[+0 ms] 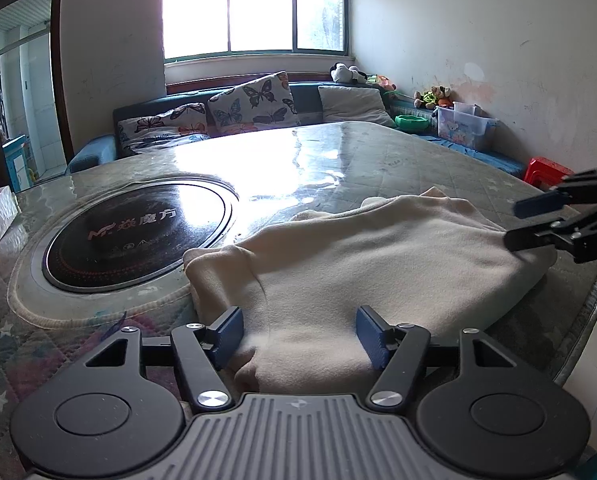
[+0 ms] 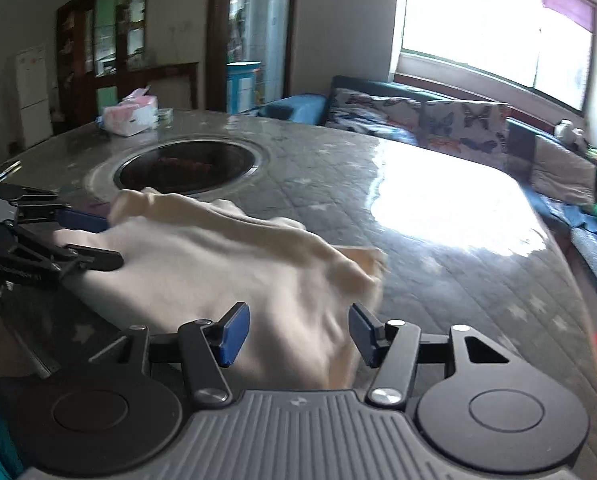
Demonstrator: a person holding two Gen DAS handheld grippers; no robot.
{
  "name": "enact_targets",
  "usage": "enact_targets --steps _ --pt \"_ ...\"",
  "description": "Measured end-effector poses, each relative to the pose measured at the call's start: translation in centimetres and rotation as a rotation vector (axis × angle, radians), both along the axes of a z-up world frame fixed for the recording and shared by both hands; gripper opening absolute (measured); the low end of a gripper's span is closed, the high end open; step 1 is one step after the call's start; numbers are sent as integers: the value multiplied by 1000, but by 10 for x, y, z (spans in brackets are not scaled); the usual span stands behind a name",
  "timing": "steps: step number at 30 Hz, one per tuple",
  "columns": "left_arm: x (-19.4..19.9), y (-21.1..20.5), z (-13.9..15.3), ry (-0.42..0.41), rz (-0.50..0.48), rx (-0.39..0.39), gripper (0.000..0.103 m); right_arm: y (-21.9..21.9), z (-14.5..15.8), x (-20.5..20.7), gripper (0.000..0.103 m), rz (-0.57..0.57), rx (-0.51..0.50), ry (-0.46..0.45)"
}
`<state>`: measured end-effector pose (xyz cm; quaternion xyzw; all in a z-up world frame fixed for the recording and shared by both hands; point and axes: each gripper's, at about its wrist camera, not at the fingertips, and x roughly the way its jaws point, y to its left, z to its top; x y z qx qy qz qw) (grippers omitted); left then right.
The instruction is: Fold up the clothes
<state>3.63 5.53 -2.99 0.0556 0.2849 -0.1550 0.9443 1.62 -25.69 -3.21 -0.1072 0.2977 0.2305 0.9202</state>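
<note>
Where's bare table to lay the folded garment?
Widest free patch: the glossy stretch of table beyond the cream garment, toward the butterfly cushions. Crowded: the near edge, where both open tongs, left and right, flank the garment. The round cooktop and tissue box take the left.

The cream garment was soft, matt fleece-like cloth. The desk wore quilted fabric under a glossy clear film. The inset cooktop looked like smooth, shiny black glass. The fingers carried matt blue pads.
</note>
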Motion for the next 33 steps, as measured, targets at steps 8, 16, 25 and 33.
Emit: enact_targets --steps 8,16,25,33 --pt "-1 0 3 3 0 12 68 -26 -13 -2 66 -72 55 27" --pt "-8 5 9 2 33 14 71 -28 -19 9 69 -110 24 11" --pt "-18 26 13 6 139 6 71 -12 -3 1 78 -32 26 -39" --pt "-25 32 4 17 172 0 73 14 -15 0 79 49 -16 -15"
